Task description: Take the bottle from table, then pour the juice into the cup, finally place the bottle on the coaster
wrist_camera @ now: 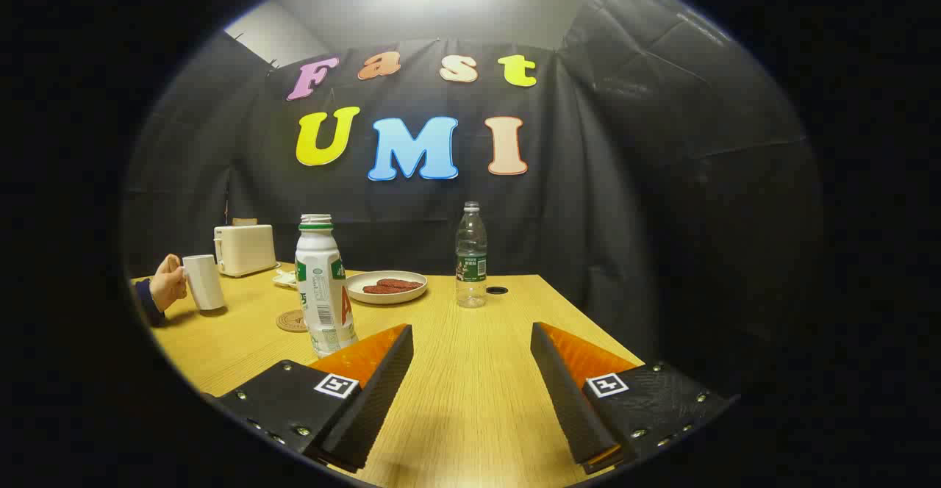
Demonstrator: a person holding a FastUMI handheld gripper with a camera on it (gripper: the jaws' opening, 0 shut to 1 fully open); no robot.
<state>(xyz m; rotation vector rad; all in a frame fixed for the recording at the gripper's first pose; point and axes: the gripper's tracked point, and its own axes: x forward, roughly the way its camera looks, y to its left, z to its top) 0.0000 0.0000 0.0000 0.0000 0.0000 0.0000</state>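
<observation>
On the table (470, 370), tongs (470, 352) spread apart and empty, white uncapped bottle (323, 289) just ahead of the left finger, label unreadable, coaster (292, 321) behind it, hand (167, 284) holding cup (204, 282).

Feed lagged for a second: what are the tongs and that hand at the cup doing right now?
Tongs: open, holding nothing; the white bottle stands just ahead of the left finger.
Hand: gripping the white cup on the table.
</observation>
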